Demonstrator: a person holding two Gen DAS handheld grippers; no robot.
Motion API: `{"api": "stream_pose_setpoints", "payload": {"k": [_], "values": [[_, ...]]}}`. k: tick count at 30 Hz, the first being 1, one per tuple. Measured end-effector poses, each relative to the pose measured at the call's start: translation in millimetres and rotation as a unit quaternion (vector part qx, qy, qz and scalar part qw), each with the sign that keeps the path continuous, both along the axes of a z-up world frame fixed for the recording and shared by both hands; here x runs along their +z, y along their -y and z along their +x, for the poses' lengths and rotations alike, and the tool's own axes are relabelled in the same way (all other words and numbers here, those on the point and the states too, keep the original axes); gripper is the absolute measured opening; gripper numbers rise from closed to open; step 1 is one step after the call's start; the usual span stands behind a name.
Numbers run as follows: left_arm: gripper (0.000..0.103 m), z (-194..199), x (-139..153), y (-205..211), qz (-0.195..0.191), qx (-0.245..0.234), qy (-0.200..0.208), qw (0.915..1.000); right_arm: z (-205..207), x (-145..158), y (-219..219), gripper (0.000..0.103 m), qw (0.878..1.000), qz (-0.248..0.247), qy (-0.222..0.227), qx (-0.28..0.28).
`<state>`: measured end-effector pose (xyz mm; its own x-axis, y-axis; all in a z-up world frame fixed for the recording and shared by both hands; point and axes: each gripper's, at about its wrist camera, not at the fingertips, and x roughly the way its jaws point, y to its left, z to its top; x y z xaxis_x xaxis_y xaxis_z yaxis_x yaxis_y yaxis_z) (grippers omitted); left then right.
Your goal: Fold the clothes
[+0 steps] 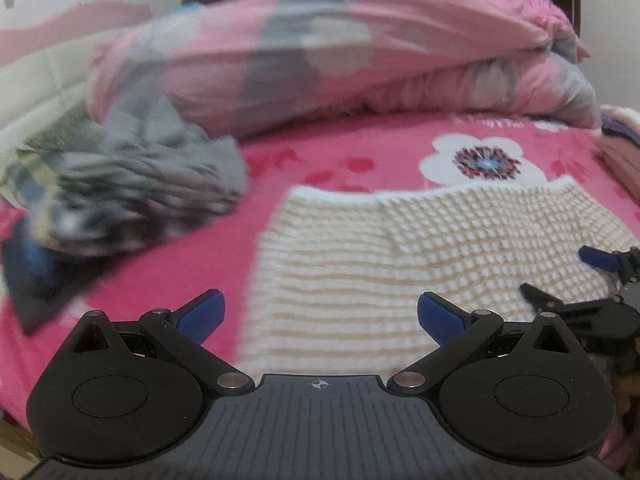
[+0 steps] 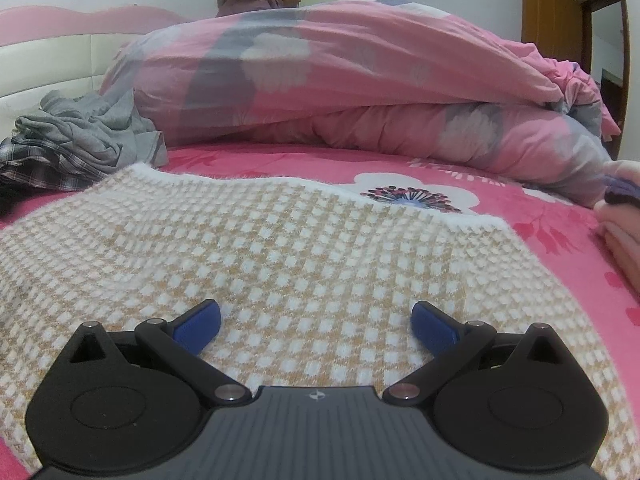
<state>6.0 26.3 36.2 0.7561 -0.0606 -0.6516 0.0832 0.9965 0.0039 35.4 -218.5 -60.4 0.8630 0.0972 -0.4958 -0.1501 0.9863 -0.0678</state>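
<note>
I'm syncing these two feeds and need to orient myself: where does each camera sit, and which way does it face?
Left wrist: sits on the left gripper, open over the sweater's left edge, facing the quilt and grey clothes pile; the right gripper shows at right.
Right wrist: sits on the right gripper, open low over the sweater, facing the quilt.
Shared: sweater, quilt, grey clothes pile, flowered sheet.
</note>
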Motion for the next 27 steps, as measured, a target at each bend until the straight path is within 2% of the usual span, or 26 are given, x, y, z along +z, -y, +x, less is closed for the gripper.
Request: {"api": "stream_pose_setpoints", "payload": {"k": [3,4,6,8,13,16,18,19,21,23,25,27], "values": [[0.103,-19.4,15.7,-31.1,-0.024,0.000,-0.004,0.9997,-0.8,-0.7,0.9,0.103,1.000,0.003,0.002,0.001],[0.103,-24.7,14.0,-38.8,-0.043,0.002,-0.016,0.9989,-0.9,-0.8,0.9,0.103,1.000,0.004,0.003,0.001],[0.103,-35.8,-2.0,-47.0,-0.096,0.009,-0.040,0.9945,-1.1,-0.9,1.0,0.103,1.000,0.005,0.003,0.001],[0.103,-48.7,-23.5,-48.3,-0.142,0.023,-0.047,0.9885,-1.1,-1.0,1.0,0.103,1.000,0.006,0.004,0.001],[0.099,-67.1,-64.2,-37.4,-0.218,0.023,-0.048,0.9745,-1.2,-1.0,1.3,0.103,1.000,0.006,0.004,0.001],[0.090,-69.1,-78.5,-35.4,-0.257,0.023,-0.045,0.9651,-1.3,-0.9,1.2,0.103,1.000,0.005,0.003,0.001],[0.077,-65.0,-87.9,-38.7,-0.279,0.027,-0.046,0.9589,-1.5,-0.8,0.9,0.103,1.000,0.005,0.003,0.000],[0.077,-62.0,-92.8,-40.9,-0.291,0.030,-0.048,0.9551,-1.4,-0.9,0.9,0.103,1.000,0.005,0.003,0.000],[0.076,-57.5,-102.3,-45.5,-0.310,0.034,-0.044,0.9492,-1.2,-0.9,0.8,0.103,1.000,0.005,0.003,0.000],[0.075,-57.0,-104.9,-48.6,-0.320,0.034,-0.021,0.9465,-1.0,-0.8,0.8,0.103,1.000,0.005,0.002,0.000],[0.070,-58.9,-104.3,-51.8,-0.327,0.041,0.002,0.9440,-0.9,-0.7,0.7,0.103,1.000,0.005,0.002,0.000],[0.068,-61.0,-106.6,-59.1,-0.354,0.052,0.018,0.9335,-0.8,-0.6,0.5,0.103,1.000,0.004,0.001,0.000]]}}
